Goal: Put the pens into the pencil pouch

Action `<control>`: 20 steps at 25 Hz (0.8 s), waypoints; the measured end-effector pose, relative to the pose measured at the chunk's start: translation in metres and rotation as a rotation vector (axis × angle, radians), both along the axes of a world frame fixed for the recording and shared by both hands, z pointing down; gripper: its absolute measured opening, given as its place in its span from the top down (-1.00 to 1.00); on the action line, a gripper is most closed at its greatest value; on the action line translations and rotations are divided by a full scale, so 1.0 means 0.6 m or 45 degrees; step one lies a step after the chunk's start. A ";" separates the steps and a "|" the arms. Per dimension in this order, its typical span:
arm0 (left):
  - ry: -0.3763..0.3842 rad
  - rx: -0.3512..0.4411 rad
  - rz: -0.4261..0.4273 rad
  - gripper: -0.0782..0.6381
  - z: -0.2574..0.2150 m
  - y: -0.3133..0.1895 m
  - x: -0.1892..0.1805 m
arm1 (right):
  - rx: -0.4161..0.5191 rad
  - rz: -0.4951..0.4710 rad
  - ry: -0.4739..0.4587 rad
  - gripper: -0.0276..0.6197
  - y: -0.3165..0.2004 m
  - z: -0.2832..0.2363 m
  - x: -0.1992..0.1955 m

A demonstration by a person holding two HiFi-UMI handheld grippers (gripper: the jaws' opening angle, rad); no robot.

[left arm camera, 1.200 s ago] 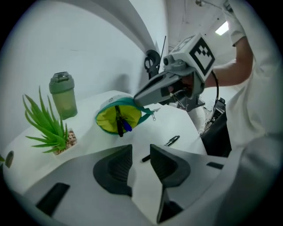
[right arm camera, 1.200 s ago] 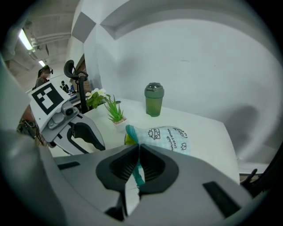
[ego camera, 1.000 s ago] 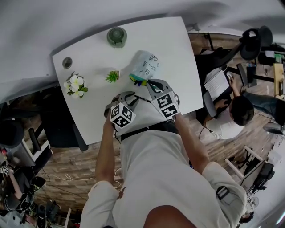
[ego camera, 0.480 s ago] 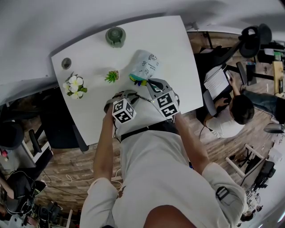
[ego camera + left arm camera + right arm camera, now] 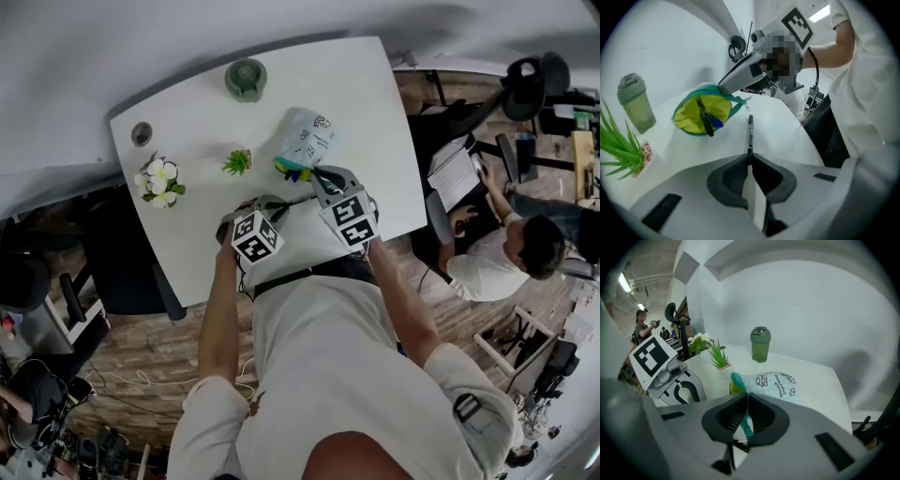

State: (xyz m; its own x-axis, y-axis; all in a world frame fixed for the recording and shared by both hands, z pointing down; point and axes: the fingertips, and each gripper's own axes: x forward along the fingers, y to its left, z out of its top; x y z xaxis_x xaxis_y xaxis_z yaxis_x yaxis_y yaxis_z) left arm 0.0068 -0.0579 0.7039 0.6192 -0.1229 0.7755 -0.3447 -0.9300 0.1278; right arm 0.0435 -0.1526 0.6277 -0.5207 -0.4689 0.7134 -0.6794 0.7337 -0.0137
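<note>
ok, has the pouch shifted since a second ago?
No. The pencil pouch still lies right of the small potted plant, mouth held by the right gripper.

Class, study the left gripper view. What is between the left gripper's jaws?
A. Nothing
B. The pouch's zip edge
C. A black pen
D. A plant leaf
C: the left gripper has just closed its jaws on the near end of the black pen, which points away across the table beside the open pouch.
</note>
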 end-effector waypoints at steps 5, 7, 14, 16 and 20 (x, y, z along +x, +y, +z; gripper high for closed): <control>0.039 -0.015 -0.115 0.72 -0.018 0.015 -0.027 | 0.006 -0.009 0.004 0.87 -0.004 -0.004 -0.001; 0.052 -0.022 -0.161 0.72 -0.025 0.023 -0.040 | 0.008 -0.016 0.008 0.87 -0.003 -0.005 -0.001; 0.110 -0.033 -0.310 0.72 -0.052 0.047 -0.084 | 0.009 -0.026 0.020 0.87 -0.002 -0.004 -0.002; 0.128 -0.027 -0.357 0.72 -0.063 0.052 -0.098 | 0.013 -0.029 0.023 0.87 -0.003 -0.005 -0.002; 0.171 -0.016 -0.471 0.72 -0.081 0.050 -0.123 | 0.016 -0.033 0.021 0.87 -0.004 -0.009 0.000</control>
State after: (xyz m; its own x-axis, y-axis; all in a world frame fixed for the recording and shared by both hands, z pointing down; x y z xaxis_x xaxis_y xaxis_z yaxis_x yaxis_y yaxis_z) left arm -0.0670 -0.0280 0.6552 0.6312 -0.3477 0.6933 -0.6356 -0.7441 0.2055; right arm 0.0434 -0.1548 0.6223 -0.5209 -0.4646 0.7162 -0.6604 0.7509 0.0068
